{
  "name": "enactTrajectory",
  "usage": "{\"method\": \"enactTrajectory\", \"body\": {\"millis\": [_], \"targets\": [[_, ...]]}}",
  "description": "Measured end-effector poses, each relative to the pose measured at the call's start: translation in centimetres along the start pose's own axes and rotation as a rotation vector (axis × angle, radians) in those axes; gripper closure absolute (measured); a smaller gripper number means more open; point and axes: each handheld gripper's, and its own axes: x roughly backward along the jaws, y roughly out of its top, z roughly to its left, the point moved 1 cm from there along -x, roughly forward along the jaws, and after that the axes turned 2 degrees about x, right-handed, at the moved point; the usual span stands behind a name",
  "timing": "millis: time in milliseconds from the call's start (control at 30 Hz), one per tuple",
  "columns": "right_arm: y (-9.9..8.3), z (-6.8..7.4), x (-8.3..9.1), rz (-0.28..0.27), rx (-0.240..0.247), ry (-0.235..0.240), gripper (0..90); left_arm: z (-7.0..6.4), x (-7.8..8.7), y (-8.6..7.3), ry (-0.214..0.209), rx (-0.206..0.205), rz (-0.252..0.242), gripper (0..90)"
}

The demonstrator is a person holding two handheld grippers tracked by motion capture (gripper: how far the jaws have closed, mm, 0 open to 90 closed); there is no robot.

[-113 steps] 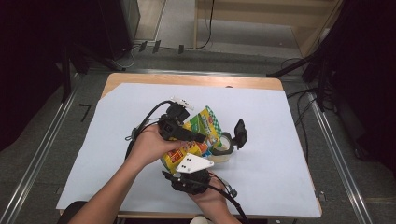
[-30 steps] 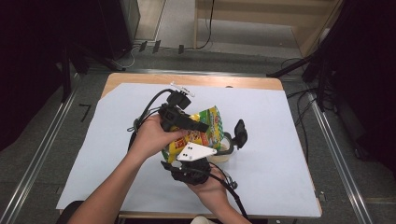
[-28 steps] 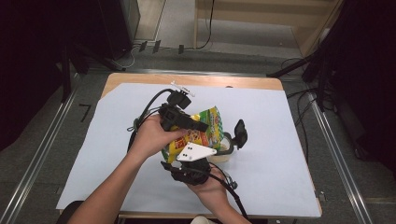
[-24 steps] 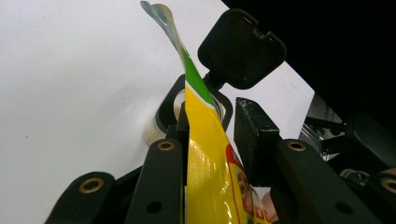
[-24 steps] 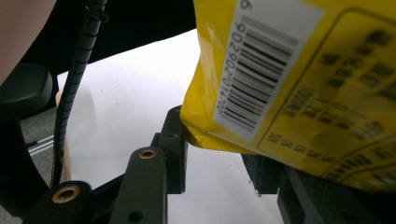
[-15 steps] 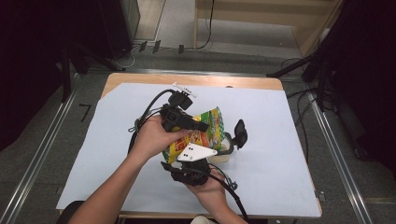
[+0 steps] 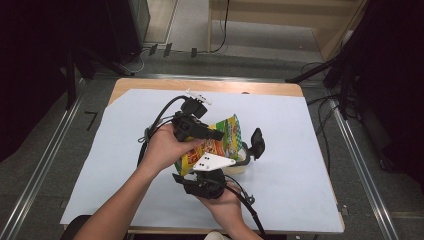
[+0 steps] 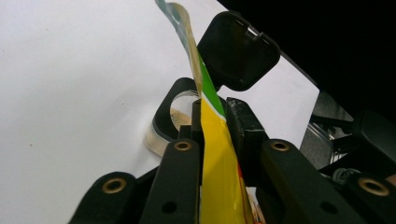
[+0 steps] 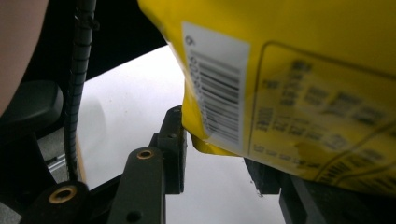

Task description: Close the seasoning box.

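Observation:
A yellow and green snack bag (image 7: 226,145) is held above the white sheet at mid-table. My left gripper (image 7: 216,135) comes over it from the left, shut on the bag's upper edge (image 8: 217,163), which stands pinched between the jaws. My right gripper (image 7: 209,174) is under the bag, near the person. Its jaws stand around the bag's lower corner (image 9: 303,70), where a barcode shows, and one jaw is partly hidden. A clear round container (image 7: 242,163) with crumbs in it sits under the bag's far end, its black lid (image 7: 257,142) flipped up.
The white sheet (image 7: 310,165) covers most of the wooden table (image 7: 150,84). Cables trail from both grippers. A metal rail (image 7: 360,150) runs along the right side, and dark equipment stands beyond the table.
Over the last seconds both grippers have lifted the bag slightly and shifted it away from the person. In the last second almost nothing has moved.

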Motion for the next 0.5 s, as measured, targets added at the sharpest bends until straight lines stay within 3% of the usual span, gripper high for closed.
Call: {"method": "enactTrajectory", "body": {"millis": [33, 133, 233, 300, 400, 500], "targets": [[0.34, 0.07, 0.27, -0.011, 0.001, 0.001, 64.1, 0.05, 0.09, 0.03, -0.009, 0.004, -0.006, 73.6], [0.57, 0.06, 0.46, -0.013, 0.001, -0.002, 64.0, 0.1, 0.47, 0.1, -0.038, 0.02, -0.03, 70.1], [0.71, -0.1, 0.49, -0.014, -0.014, 0.009, 63.1, -0.1, 0.36, 0.08, -0.024, 0.016, -0.035, 64.4], [0.73, -0.02, 0.46, -0.004, -0.012, 0.005, 62.4, -0.09, 0.19, 0.11, -0.01, 0.02, -0.026, 66.7], [0.68, 0.42, 0.33, 0.016, 0.059, -0.042, 61.6, -0.07, 0.11, 0.12, 0.006, 0.009, -0.024, 76.1], [0.63, 0.34, 0.31, 0.015, 0.054, -0.039, 62.1, -0.24, 0.05, 0.19, 0.015, -0.001, -0.03, 76.4]]}}
